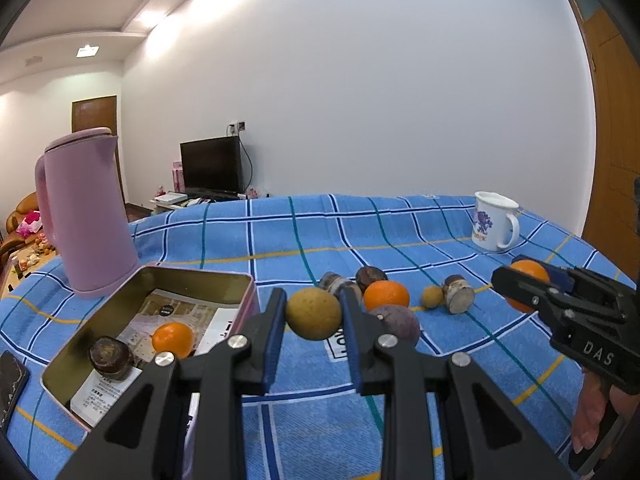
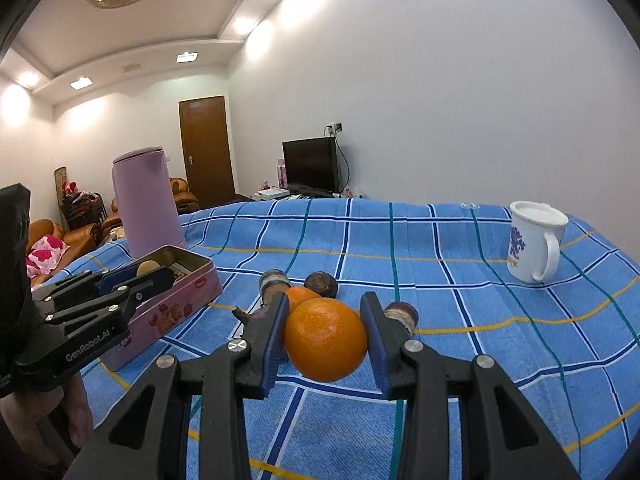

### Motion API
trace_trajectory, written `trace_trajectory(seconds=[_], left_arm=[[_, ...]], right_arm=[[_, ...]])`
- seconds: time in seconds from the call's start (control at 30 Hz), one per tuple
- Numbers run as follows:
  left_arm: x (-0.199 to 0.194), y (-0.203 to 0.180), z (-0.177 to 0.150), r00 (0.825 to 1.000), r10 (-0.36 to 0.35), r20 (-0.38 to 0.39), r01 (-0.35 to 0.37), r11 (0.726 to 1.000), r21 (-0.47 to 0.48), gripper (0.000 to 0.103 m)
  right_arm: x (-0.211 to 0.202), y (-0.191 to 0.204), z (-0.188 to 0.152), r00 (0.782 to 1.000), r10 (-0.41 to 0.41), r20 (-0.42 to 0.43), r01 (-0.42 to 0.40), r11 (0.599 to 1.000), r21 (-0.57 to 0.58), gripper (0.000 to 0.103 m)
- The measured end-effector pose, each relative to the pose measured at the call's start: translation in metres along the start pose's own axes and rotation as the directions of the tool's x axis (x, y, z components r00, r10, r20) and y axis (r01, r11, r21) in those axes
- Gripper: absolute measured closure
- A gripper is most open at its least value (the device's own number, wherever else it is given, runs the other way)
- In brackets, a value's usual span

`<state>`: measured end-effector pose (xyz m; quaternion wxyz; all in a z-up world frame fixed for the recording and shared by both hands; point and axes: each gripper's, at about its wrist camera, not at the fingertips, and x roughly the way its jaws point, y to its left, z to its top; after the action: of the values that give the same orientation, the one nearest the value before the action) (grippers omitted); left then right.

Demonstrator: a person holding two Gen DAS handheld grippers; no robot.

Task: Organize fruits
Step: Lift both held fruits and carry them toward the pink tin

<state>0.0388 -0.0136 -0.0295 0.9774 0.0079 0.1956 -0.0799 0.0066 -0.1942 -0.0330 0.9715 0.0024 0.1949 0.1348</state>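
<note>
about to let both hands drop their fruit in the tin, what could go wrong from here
1. Both grippers hold round fruit by two narrow pads: the left gripper a tan fruit, the right gripper an orange; either could slip and roll across the cloth.
2. The tin is small and already holds fruit; two grippers heading there together might collide.
3. The pink jug stands just behind the tin and could be knocked.
</note>
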Motion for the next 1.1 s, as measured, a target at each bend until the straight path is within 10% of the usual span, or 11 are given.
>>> trace_trajectory(seconds=[1.1], left_arm=[[-0.017, -0.003, -0.001, 0.995, 0.04, 0.086, -0.041, 0.999, 0.005, 0.075]], right_arm=[[-0.013, 0.014, -0.001, 0.997, 0.014, 0.073, -0.01, 0.998, -0.056, 0.064]])
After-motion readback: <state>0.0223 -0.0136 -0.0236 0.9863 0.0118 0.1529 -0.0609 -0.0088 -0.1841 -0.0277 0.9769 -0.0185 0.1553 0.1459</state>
